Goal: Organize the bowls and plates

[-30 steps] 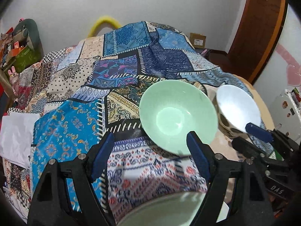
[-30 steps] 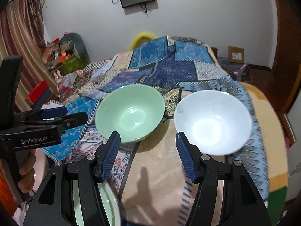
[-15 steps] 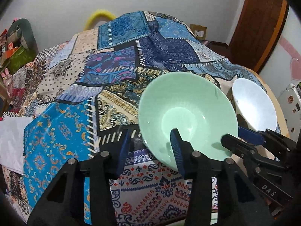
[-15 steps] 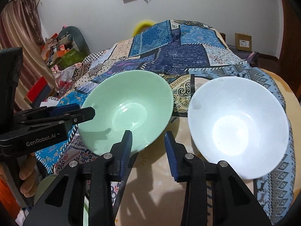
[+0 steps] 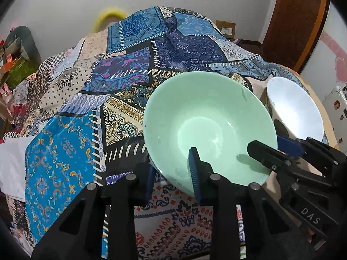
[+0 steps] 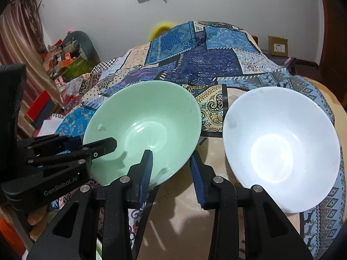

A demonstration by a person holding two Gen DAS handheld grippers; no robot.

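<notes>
I angle both grippers down: left (image 5: 172,173) closing astride the green bowl's (image 5: 208,121) rim, right (image 6: 171,173) clamping it.

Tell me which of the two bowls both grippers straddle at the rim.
The green bowl, left of the white bowl in the right wrist view. Each gripper has one finger inside it and one outside; the white bowl has none.

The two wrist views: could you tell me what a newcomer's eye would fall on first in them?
The mint-green bowl at centre draws the eye, with both grippers straddling its near rim, one finger inside and one outside: the left gripper, closing, and the right gripper. Beside it to the right sits a white bowl, untouched, and both rest on a vivid blue patchwork cloth.
</notes>
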